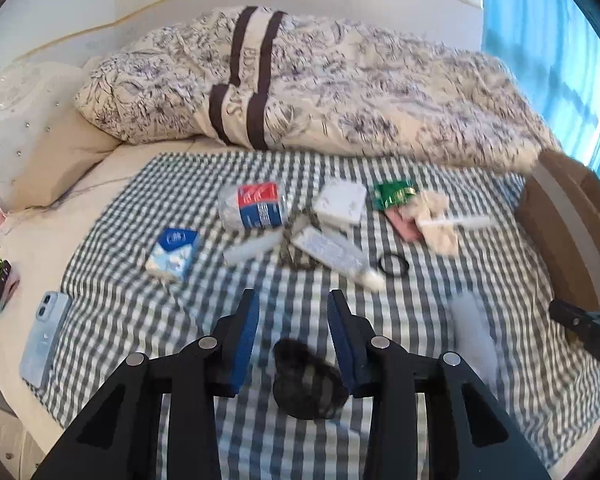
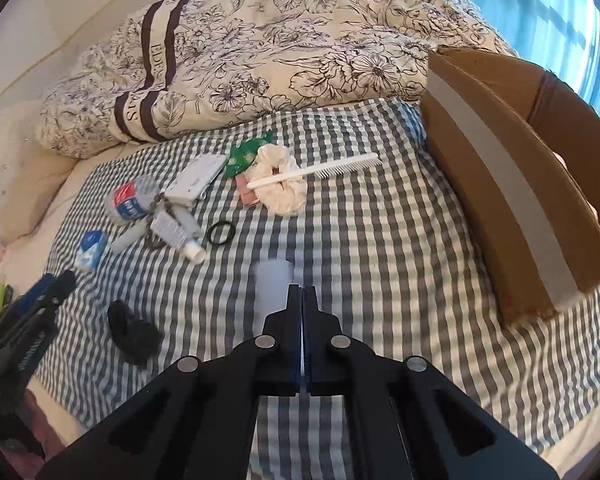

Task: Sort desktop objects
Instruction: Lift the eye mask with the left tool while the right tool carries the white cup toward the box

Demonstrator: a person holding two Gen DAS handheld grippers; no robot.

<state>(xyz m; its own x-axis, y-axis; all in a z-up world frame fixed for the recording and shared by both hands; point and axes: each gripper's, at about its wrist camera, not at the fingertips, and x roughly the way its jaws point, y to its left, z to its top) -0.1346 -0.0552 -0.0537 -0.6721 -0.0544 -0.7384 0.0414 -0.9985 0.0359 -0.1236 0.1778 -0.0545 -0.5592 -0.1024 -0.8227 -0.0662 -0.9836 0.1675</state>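
Two grippers are seen over a checked cloth spread on a bed. At the cloth's far edge a floral duvet is bunched; at its right edge a cardboard box is stood, its flap lined with grey tape. Across the far middle of the cloth the small items are scattered: a cream scrunchie with a white comb laid across it, a green packet just beside, then a white case, a red-and-blue labelled bottle, a tube, a black hair ring and a blue tissue pack. A translucent bottle is lain just beyond the right gripper, whose jaws are pressed together on nothing. The left gripper is held spread apart above a black hair net near the cloth's near edge.
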